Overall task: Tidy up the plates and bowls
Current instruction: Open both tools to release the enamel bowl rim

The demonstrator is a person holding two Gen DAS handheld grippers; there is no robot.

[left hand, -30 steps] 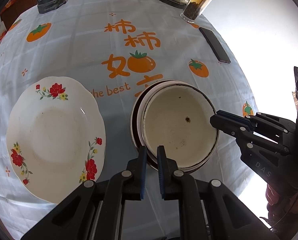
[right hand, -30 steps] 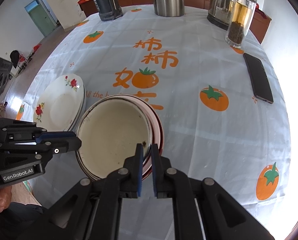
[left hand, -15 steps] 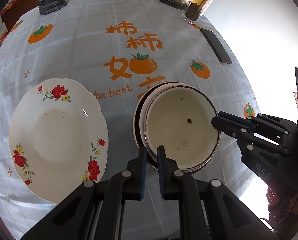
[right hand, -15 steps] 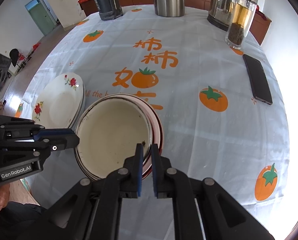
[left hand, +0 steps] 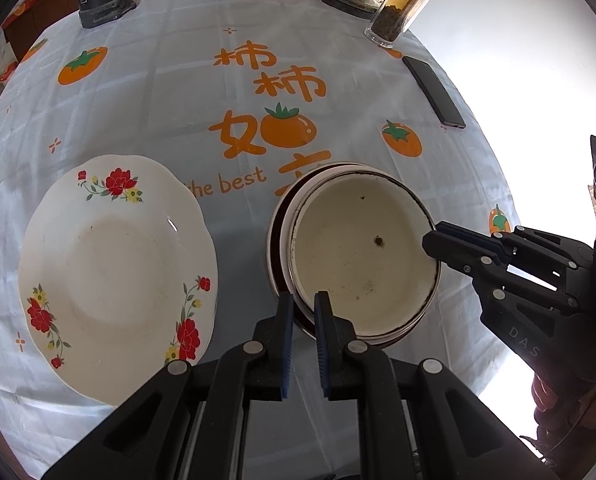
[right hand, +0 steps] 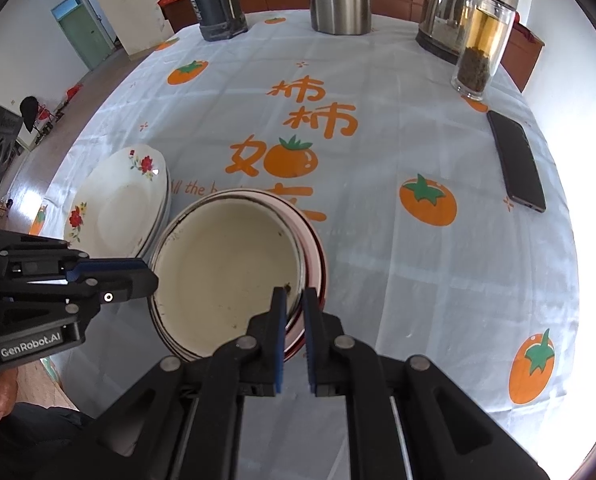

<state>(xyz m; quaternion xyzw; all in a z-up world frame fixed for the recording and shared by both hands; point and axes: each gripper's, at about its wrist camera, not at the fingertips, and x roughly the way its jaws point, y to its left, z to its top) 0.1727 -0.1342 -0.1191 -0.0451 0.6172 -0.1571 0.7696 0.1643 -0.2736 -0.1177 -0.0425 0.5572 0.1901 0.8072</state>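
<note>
Almost nothing has changed over the last second: both tongs hold the same pinch on the rim of the cream bowl (left hand: 358,256), the left tongs (left hand: 304,306) on its near-left edge, the right tongs (right hand: 292,300) on the opposite side. The bowl sits nested in 1 or more others on the bench (left hand: 146,92), just beside the floral plate (left hand: 114,264). I'd judge the nesting done and a release due next.

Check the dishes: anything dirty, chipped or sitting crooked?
Yes. The cream enamel bowl has dark specks and worn dark spots along its rim. It sits off-centre in the bowl under it, more of which shows on the side toward the floral white plate. Nothing spilled.
</note>
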